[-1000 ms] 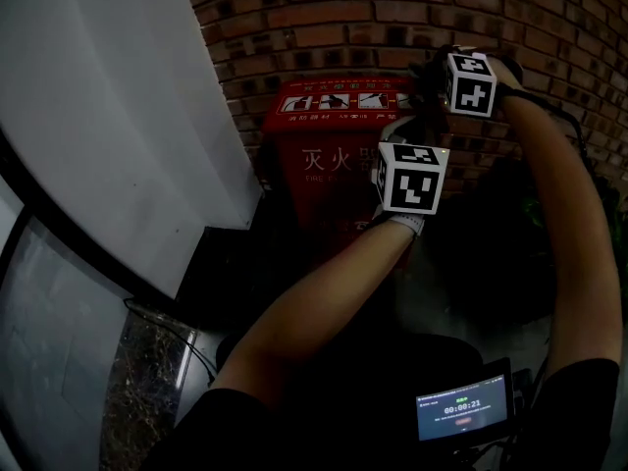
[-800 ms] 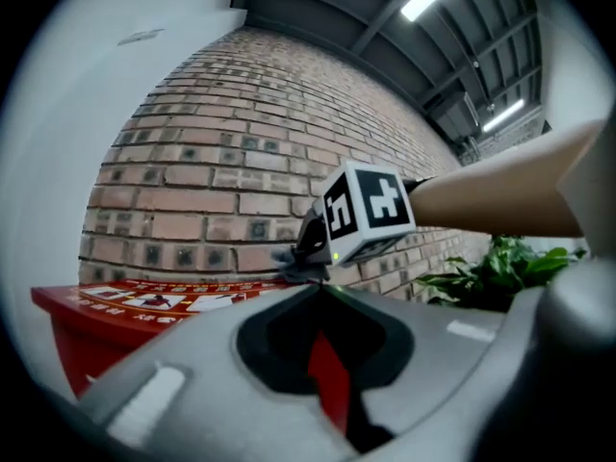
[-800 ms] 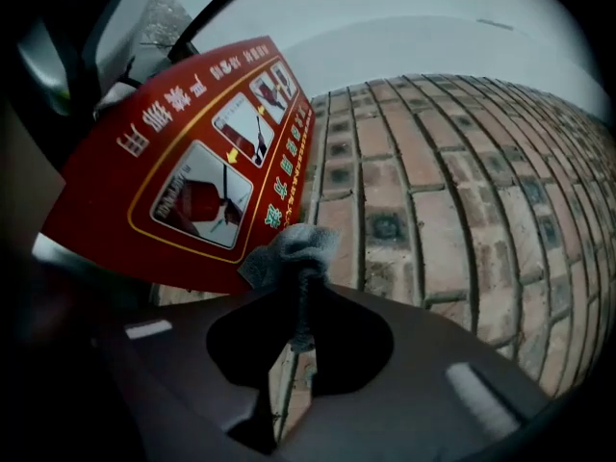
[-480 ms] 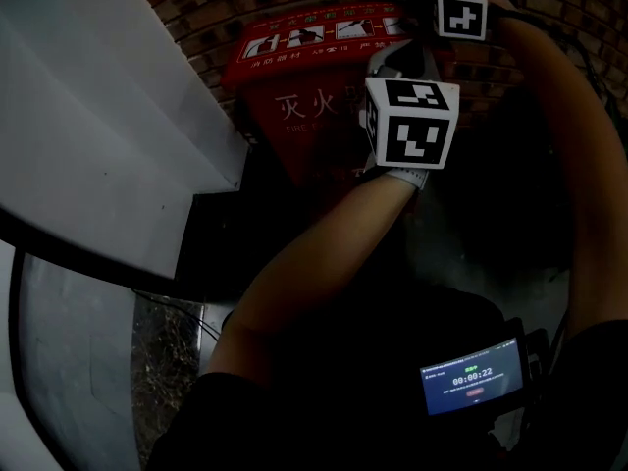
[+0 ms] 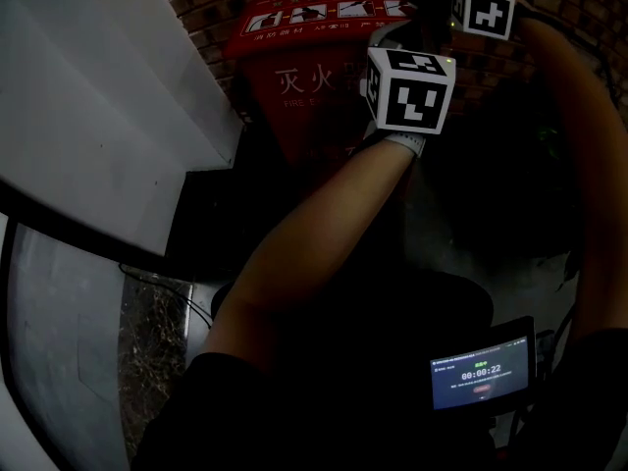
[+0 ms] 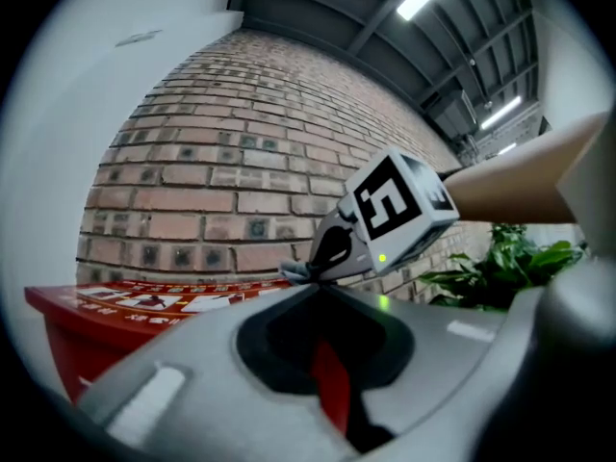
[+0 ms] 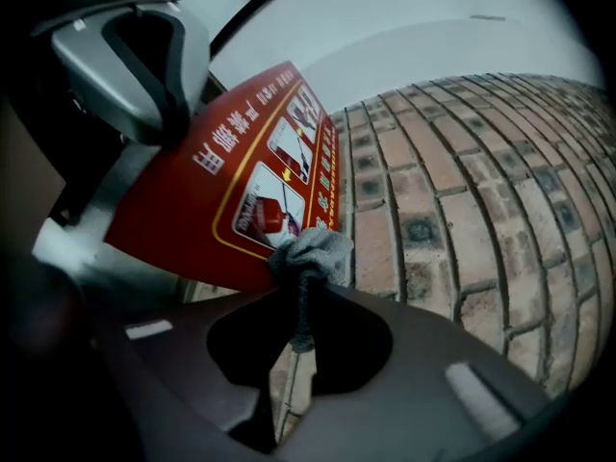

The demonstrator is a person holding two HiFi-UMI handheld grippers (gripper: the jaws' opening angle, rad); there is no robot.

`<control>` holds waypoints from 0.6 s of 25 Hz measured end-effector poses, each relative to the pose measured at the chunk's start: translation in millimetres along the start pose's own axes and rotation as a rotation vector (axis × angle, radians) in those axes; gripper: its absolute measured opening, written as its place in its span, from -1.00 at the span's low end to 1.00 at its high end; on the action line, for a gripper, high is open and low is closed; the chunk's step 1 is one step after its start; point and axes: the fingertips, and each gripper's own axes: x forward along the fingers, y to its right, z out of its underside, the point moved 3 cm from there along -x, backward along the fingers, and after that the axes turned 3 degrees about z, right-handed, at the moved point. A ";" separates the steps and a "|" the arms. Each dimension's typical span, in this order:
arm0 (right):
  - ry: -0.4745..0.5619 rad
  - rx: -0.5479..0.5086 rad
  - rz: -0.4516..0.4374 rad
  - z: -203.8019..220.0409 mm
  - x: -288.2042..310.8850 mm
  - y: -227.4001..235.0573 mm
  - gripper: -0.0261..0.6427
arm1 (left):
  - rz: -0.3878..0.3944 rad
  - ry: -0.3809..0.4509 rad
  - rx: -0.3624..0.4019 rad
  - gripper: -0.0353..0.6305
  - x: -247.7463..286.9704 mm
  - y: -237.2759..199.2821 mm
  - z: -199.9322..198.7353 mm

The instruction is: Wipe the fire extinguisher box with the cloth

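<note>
The red fire extinguisher box [image 5: 314,81] stands against a brick wall, with a printed label on its lid [image 7: 221,191]. My right gripper [image 7: 306,282] is shut on a bunched grey cloth [image 7: 310,250], which touches the lid's edge near the wall. In the left gripper view that same gripper holds the cloth [image 6: 296,273] just above the lid [image 6: 144,301]. My left gripper [image 6: 320,292] is shut with nothing in it. It hovers close beside the right one at the box's right end. In the head view only the marker cubes show: left [image 5: 410,88], right [image 5: 483,3].
The brick wall [image 6: 221,181] runs behind the box. A white slanted panel [image 5: 108,116] stands to the left and a green plant [image 6: 500,272] to the right. A small lit screen [image 5: 481,371] hangs near my body. The floor is dark.
The head view has tilted down, so the box and both cubes sit higher in the picture. Both grippers stay at the box's right top, the left one a little closer to the box.
</note>
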 end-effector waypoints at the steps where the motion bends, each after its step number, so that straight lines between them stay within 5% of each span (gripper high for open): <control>1: 0.006 -0.009 -0.007 -2.7 -4.6 -2.8 -0.83 | -0.002 -0.004 0.000 -0.89 -0.2 -0.1 0.2; 15: 0.049 -0.077 -0.084 -34.3 -58.1 -40.0 -0.83 | -0.003 -0.027 -0.033 -0.89 -21.3 7.2 18.6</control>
